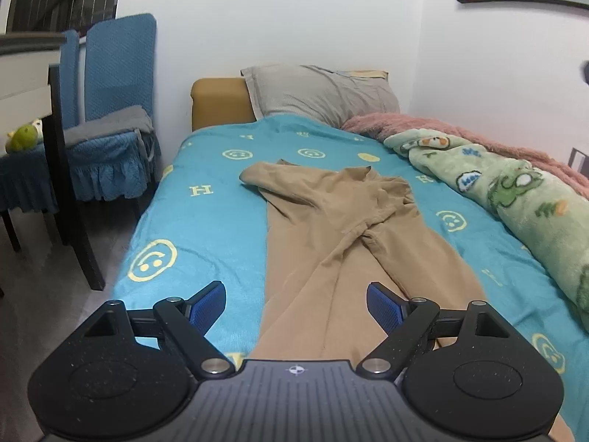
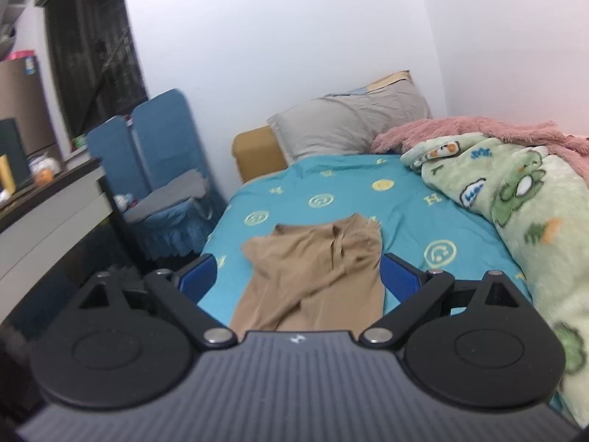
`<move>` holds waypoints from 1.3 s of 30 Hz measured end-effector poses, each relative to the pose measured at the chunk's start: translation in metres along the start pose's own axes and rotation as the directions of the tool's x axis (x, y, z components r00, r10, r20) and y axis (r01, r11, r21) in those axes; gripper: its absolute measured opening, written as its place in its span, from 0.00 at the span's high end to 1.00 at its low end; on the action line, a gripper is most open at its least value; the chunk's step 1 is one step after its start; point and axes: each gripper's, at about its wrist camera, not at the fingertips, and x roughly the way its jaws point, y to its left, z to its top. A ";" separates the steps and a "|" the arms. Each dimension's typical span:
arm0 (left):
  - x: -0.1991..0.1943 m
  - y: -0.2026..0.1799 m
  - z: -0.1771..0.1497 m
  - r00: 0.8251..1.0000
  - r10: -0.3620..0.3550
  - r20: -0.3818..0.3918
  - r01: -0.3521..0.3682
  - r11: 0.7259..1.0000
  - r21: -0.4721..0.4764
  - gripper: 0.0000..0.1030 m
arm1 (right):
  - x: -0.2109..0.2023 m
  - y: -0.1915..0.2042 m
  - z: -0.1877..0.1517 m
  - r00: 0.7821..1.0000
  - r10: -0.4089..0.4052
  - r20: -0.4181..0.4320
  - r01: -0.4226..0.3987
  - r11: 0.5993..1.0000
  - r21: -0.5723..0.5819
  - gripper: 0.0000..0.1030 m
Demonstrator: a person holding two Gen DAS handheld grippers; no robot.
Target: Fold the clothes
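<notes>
Grippers angled downward over tan trousers: left gripper and right gripper both released, empty; trousers' long axis runs toward pillow.

Trousers on bed, blanket to their right

Trouser legs behind gripper body
</notes>
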 end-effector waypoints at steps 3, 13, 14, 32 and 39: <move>-0.016 -0.001 -0.001 1.000 -0.008 -0.020 0.008 1.000 -0.017 0.17 | -0.027 0.000 -0.014 1.000 0.016 0.007 -0.016 1.000 -0.017 0.06; -0.041 0.080 -0.026 0.970 0.004 -0.241 -0.107 0.902 -0.419 0.17 | -0.040 -0.038 -0.069 0.996 0.010 -0.090 -0.015 0.999 -0.045 0.06; -0.043 0.093 -0.029 0.968 -0.005 -0.253 -0.124 0.863 -0.489 0.17 | -0.039 -0.044 -0.070 0.994 0.028 -0.110 -0.028 1.000 0.002 0.06; -0.029 0.118 -0.055 0.865 -0.123 -0.486 -0.224 0.771 -0.596 0.82 | -0.030 -0.065 -0.086 0.979 -0.020 -0.205 0.050 0.988 0.144 0.06; -0.075 0.053 -0.022 0.911 0.063 -0.408 -0.176 0.953 -0.247 0.96 | -0.027 -0.065 -0.089 0.972 0.016 -0.233 0.026 0.984 0.179 0.06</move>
